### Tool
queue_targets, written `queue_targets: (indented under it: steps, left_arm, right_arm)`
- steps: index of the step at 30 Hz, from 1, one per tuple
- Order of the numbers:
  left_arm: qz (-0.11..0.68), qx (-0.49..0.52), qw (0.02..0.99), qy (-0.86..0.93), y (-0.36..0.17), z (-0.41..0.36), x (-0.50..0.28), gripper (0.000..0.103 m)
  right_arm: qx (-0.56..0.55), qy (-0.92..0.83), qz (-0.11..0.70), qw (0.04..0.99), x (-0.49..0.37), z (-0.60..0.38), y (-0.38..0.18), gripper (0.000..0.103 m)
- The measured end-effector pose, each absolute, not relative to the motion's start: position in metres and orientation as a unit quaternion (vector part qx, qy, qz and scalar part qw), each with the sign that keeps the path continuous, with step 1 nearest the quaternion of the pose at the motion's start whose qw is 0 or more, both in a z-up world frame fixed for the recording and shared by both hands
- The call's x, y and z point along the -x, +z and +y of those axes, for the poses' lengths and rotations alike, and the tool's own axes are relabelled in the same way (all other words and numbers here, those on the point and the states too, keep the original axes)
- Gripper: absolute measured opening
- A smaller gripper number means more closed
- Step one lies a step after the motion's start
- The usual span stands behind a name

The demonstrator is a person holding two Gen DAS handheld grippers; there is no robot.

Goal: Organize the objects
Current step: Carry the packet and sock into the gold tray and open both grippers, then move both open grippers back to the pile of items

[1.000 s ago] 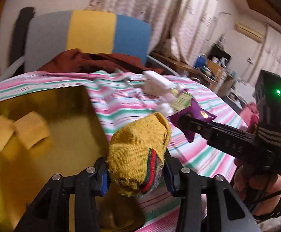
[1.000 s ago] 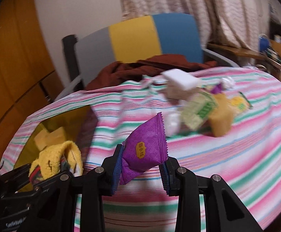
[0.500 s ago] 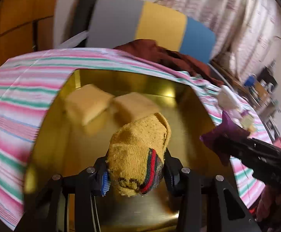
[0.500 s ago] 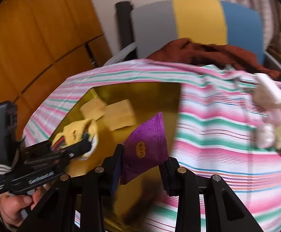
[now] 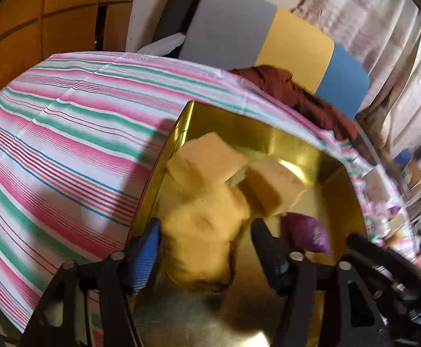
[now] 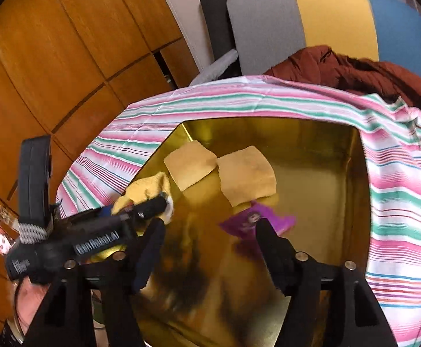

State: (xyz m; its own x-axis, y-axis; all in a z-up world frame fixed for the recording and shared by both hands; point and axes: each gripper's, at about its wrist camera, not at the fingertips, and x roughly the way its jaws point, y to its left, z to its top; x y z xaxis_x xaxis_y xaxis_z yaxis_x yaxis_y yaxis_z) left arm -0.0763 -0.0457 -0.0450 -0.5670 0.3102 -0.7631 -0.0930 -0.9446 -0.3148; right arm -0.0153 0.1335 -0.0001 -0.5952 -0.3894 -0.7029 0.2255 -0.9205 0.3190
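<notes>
Left wrist view: yellow sock (image 5: 204, 231) sits between the fingers of the left gripper (image 5: 206, 248), blurred. Jaws spread wide, gaps visible on both sides, so it looks released or barely touched; can't tell if any pad contacts it. Sock hangs over the near-left part of the gold tray (image 5: 334, 173), just in front of two yellow sponge blocks (image 5: 210, 159) lying on the tray floor.

Right wrist view: purple snack packet (image 6: 253, 219) lies blurred on the tray floor just ahead of the right gripper (image 6: 207, 245); jaws wide apart, holding nothing. Packet sits just beside the right-hand sponge, possibly touching its edge.

Handling guess: sock is soft, light, floppy, no breakage risk; pinch the bunched middle or cuff, not a loose toe. Packet is light, crinkly, slick foil, likely air-filled; take it across the flat body or by the crimped seam, gently. Sponges are squashy and light.

Outward: tray rests on a striped tablecloth (image 5: 51, 144). Behind it, brown cloth (image 6: 355, 69) heaped on a grey-yellow-blue chair (image 6: 326, 23). Wood panelling (image 6: 51, 57) at left.
</notes>
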Motion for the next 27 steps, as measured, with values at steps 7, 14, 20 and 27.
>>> queue_targets:
  steps: [7,14,20,27]
  left_arm:
    - [-0.120,0.417,0.088,0.896,-0.023,-0.043,0.068,0.084]
    - [-0.163,0.427,0.076,0.886,-0.026,-0.049,0.063,0.084]
    - [-0.178,0.446,0.097,0.872,-0.033,-0.037,0.056,0.084]
    - [-0.146,0.452,0.119,0.872,-0.030,-0.010,0.051,0.084]
  right_arm:
    - [-0.411,-0.891,-0.111,0.156,0.000,0.150,0.001,0.069]
    - [-0.404,-0.895,-0.126,0.142,-0.008,0.166,0.002,0.070]
    - [-0.401,-0.895,-0.144,0.132,-0.012,0.178,0.001,0.071]
    - [-0.392,-0.898,-0.159,0.122,-0.016,0.192,0.002,0.071]
